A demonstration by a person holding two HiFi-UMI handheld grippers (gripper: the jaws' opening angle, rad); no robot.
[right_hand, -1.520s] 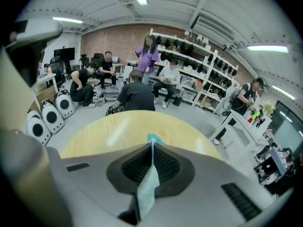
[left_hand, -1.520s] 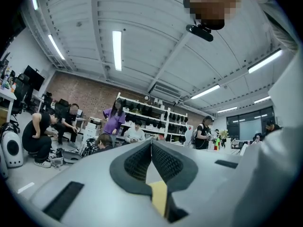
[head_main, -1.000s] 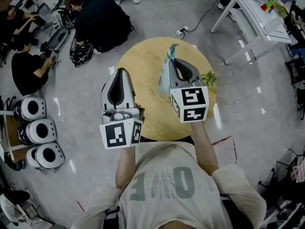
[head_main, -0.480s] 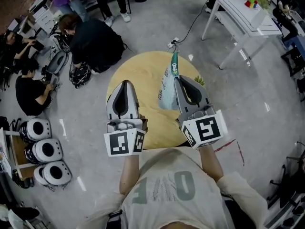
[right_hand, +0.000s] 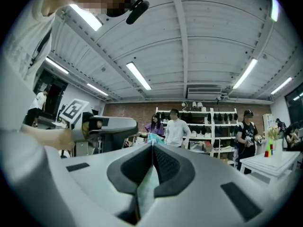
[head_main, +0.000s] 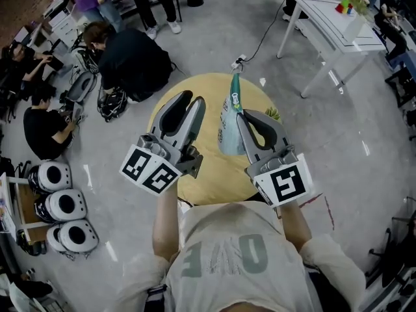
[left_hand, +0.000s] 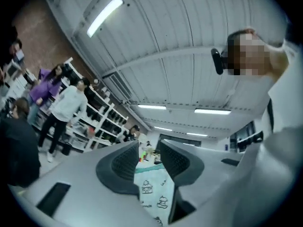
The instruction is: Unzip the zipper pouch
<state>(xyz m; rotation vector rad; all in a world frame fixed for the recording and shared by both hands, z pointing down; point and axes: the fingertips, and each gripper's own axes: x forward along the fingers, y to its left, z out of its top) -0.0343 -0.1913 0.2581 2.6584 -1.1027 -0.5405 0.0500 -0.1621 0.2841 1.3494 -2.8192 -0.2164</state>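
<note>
The zipper pouch [head_main: 229,127] is pale with small printed drawings and a teal top edge [head_main: 235,86]. It hangs upright above the round wooden table [head_main: 198,86]. My right gripper [head_main: 242,116] is shut on the pouch's side, and pale fabric [right_hand: 146,188] is pinched between its pads in the right gripper view. My left gripper [head_main: 188,99] hovers just left of the pouch, tilted toward it. Its jaws have just been opening and stand apart with nothing pressed between them. The pouch [left_hand: 154,193] shows beyond the gap in the left gripper view.
A small green plant [head_main: 273,113] sits at the table's right edge. People [head_main: 130,51] crouch on the floor at the upper left. A white table [head_main: 338,18] stands at the upper right. Round white helmets [head_main: 58,203] lie at the left, and a power strip [head_main: 239,62] lies beyond the table.
The left gripper's jaws have opened, and it has rolled and swung right toward the pouch. The right gripper has drawn the pouch nearer with it, then held nearly still.
</note>
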